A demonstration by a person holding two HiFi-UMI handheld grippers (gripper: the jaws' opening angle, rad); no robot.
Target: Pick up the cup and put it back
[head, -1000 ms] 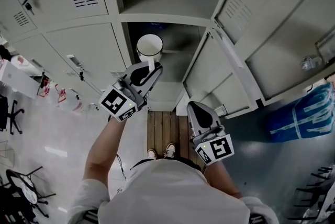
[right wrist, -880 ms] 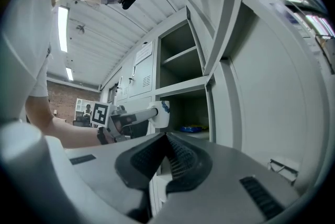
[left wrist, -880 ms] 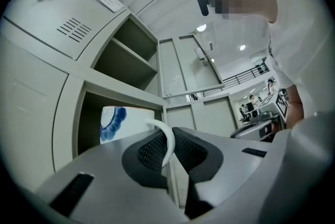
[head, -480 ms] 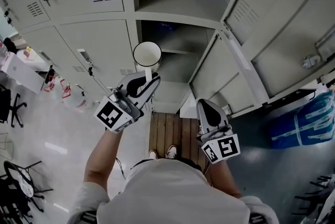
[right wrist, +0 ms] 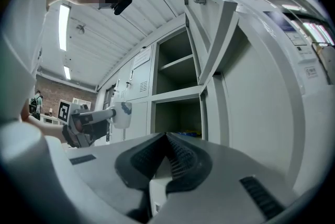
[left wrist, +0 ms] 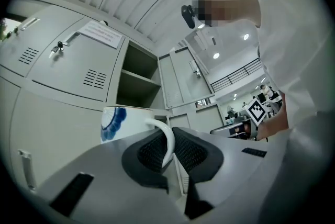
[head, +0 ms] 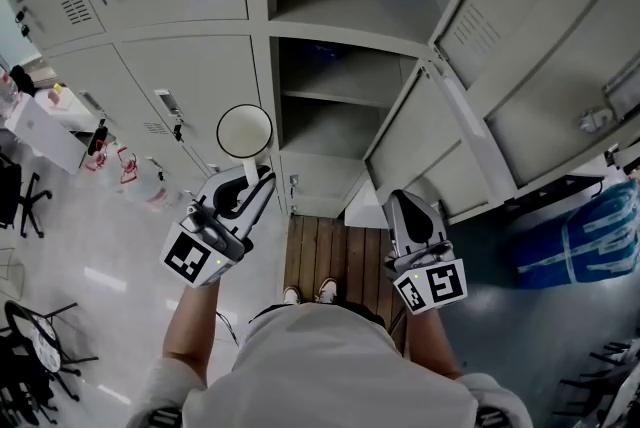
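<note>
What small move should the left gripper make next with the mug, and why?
Probably carry the mug to the right and forward, toward the open locker compartment. The left gripper is shut on the mug's handle. The mug hangs in the air in front of a closed locker door, to the left of that compartment, whose shelf looks bare.

White cup with blue pattern
</note>
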